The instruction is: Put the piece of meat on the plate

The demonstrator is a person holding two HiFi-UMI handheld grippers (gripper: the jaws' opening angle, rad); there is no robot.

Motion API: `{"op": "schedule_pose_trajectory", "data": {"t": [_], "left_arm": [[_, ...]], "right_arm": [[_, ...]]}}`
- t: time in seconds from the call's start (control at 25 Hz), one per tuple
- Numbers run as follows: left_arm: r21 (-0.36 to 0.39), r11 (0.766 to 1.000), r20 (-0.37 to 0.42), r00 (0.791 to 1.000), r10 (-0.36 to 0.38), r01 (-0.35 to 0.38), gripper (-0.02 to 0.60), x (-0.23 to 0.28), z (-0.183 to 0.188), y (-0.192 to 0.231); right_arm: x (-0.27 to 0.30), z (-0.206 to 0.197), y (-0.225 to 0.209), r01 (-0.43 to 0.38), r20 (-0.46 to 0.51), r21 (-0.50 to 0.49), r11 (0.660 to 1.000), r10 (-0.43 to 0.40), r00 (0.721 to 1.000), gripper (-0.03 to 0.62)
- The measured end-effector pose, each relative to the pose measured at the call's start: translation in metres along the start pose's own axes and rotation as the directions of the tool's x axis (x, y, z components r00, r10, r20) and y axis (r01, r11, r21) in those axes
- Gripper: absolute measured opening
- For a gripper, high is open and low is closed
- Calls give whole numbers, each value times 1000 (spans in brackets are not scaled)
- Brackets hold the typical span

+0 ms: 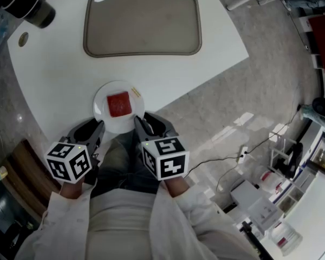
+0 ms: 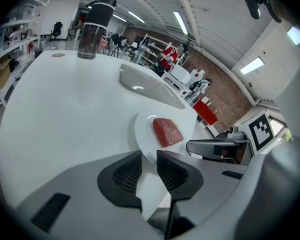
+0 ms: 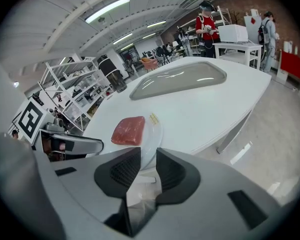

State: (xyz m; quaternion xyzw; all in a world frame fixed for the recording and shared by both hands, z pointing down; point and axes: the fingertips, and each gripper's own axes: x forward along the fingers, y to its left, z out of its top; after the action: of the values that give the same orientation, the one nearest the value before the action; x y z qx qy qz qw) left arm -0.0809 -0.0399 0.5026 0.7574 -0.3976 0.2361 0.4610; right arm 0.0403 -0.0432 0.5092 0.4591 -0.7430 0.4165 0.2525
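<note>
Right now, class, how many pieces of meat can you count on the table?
1. The piece of meat lies on the white plate at the near edge of the table. The tray holds none, and nothing looks hidden.

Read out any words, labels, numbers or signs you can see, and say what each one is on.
No readable words or numbers anywhere.
Left marker cube and right marker cube: black-and-white square patterns, no text.
Yellow mark on the rim of the plate: too small to read.
</note>
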Motion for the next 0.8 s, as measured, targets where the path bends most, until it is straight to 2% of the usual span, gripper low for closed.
{"op": "schedule_pose_trajectory", "data": {"t": [0.8], "left_arm": [[96, 992, 41, 996, -82, 78, 97, -5, 46, -13]], "right_arm": [[-20, 39, 1, 64, 136, 36, 997, -69, 988, 101]]}}
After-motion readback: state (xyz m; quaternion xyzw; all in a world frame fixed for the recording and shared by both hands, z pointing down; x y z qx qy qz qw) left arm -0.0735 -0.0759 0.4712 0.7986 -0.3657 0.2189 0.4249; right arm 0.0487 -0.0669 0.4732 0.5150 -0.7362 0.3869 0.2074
